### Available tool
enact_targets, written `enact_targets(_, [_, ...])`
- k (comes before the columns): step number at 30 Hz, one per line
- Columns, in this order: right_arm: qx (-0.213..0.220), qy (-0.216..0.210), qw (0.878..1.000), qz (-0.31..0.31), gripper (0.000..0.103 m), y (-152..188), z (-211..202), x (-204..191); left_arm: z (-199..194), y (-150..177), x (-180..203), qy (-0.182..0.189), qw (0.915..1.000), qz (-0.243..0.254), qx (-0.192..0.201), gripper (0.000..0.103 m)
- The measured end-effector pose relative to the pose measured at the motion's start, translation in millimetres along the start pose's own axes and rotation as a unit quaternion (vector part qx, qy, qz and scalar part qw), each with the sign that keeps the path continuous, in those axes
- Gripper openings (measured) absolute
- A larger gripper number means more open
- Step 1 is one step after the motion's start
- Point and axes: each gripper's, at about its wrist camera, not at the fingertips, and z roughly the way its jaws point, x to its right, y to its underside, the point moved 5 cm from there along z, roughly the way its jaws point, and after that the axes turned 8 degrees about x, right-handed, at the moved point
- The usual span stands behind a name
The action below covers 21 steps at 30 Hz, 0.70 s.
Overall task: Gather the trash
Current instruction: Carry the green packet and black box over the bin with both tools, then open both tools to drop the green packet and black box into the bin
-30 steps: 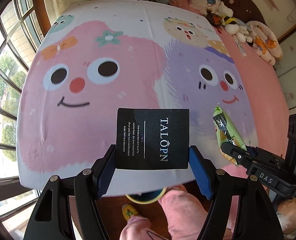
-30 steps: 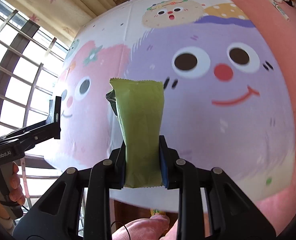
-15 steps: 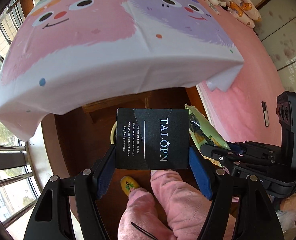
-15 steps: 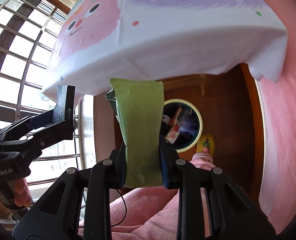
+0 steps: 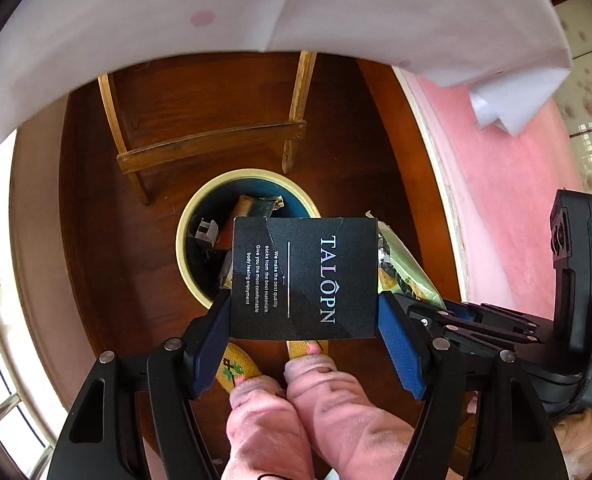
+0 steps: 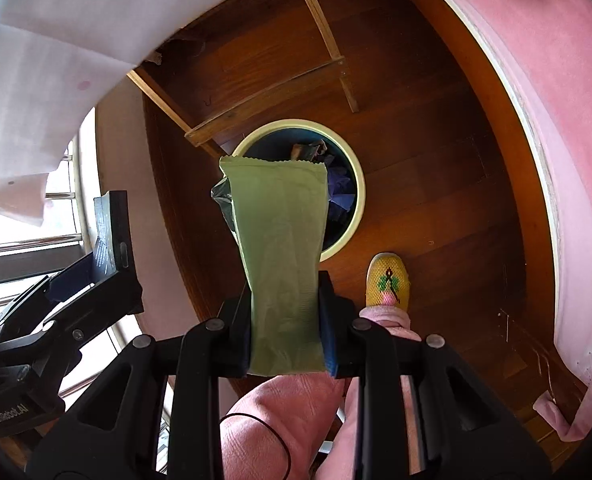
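My left gripper (image 5: 304, 320) is shut on a black TALOPN card (image 5: 304, 278) and holds it over the near edge of a round bin (image 5: 183, 240) with a cream rim, which has several pieces of trash inside. My right gripper (image 6: 285, 320) is shut on a green snack wrapper (image 6: 281, 248) and holds it above the same bin (image 6: 360, 200). The wrapper (image 5: 404, 268) and right gripper also show at the right of the left wrist view. The left gripper with the card (image 6: 109, 232) shows at the left of the right wrist view.
The bin stands on a dark wooden floor (image 5: 376, 140) under a table with a white cloth (image 5: 215, 12) and wooden legs (image 5: 211, 144). The person's pink trouser legs (image 5: 316, 420) and yellow slippers (image 6: 388, 280) are close below. A pink bed edge (image 6: 556, 120) lies to the right.
Both grippers have swung down from the tabletop to point at the floor. The bin now lies right under the card and the wrapper. Both grips are unchanged.
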Motion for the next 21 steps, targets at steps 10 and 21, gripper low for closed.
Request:
enact_targets(10, [-0.011,0.014,1.000,-0.003,0.023,-24.3,111.9,32.4,132.1,-13.0,-41.6,-0.037,0.9985,-0.031,-0.026,0.076])
enact_targets(21, [-0.026,0.000,1.000,0.001,0.024,-40.7,171.5,35.2,148.0,-1.3,-68.7,-0.066,0.9964,-0.053,-0.005,0.087])
